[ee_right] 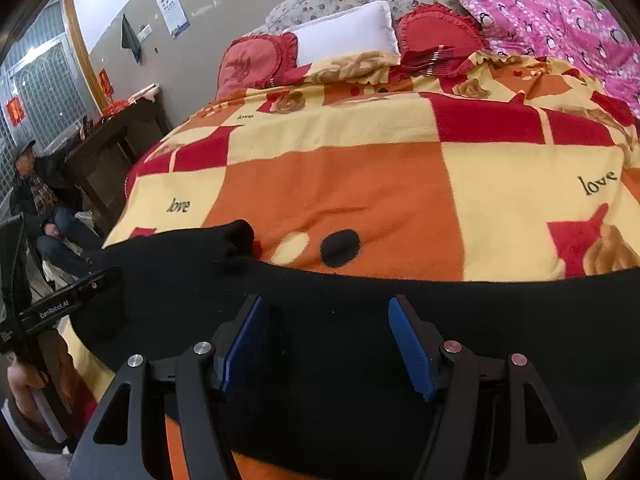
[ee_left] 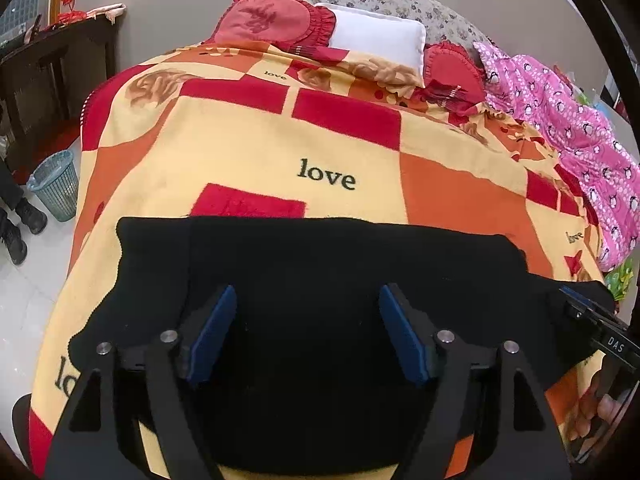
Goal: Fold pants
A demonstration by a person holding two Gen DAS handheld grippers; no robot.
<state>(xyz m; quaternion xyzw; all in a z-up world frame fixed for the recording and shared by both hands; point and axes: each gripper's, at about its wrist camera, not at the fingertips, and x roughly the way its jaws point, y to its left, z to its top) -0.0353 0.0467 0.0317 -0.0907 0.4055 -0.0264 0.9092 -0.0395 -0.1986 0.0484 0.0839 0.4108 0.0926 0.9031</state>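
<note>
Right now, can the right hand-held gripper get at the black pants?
Probably yes: the right hand-held gripper is open directly over the black pants on the blanket, with nothing between them.

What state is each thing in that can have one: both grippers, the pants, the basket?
left gripper: open, over the pants
right gripper: open, over the pants
black pants: lying flat on the blanket
blue basket: upright on the floor

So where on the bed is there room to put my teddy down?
The big open stretch of blanket between the black pants and the pillows is free. It is crowded at the head, with the white pillow and red cushions, and along the side under the pink quilt.
</note>
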